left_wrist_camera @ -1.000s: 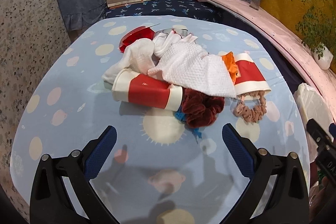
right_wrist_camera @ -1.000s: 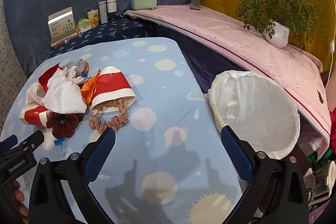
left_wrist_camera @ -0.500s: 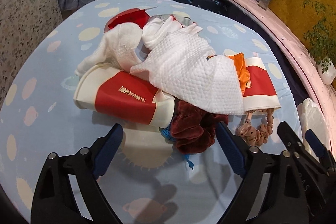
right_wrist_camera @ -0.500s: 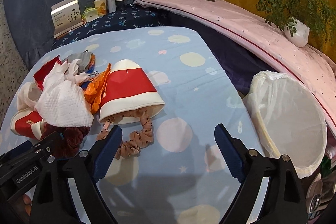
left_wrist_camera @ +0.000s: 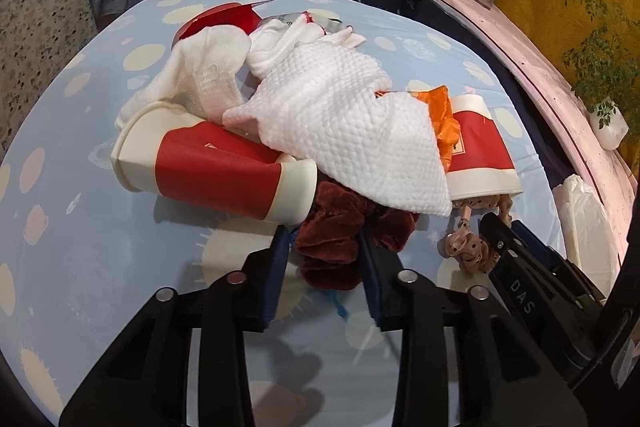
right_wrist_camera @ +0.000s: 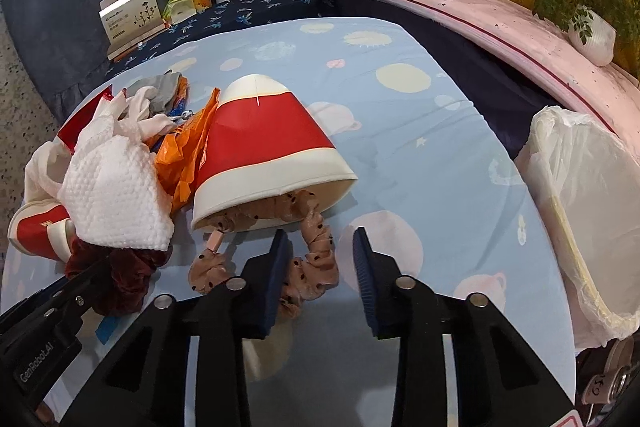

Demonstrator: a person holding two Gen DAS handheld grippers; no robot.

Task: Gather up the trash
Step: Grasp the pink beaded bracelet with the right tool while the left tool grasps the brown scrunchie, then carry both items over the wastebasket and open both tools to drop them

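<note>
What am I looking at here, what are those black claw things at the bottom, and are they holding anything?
There is no robot here. A person holds a two-finger gripper in each hand, and each picture comes from a wide-angle camera on one gripper, looking along its fingers.

On the blue spotted tablecloth lies a pile: two red and white paper cups on their sides, a white waffle-textured cloth and an orange plastic wrapper. A white-lined bin stands at the right.

Both jaws have just been closing. The left gripper appears to pinch a dark red velvet scrunchie. The right gripper straddles a pink dotted fabric scrunchie, with a gap at one pad.
</note>
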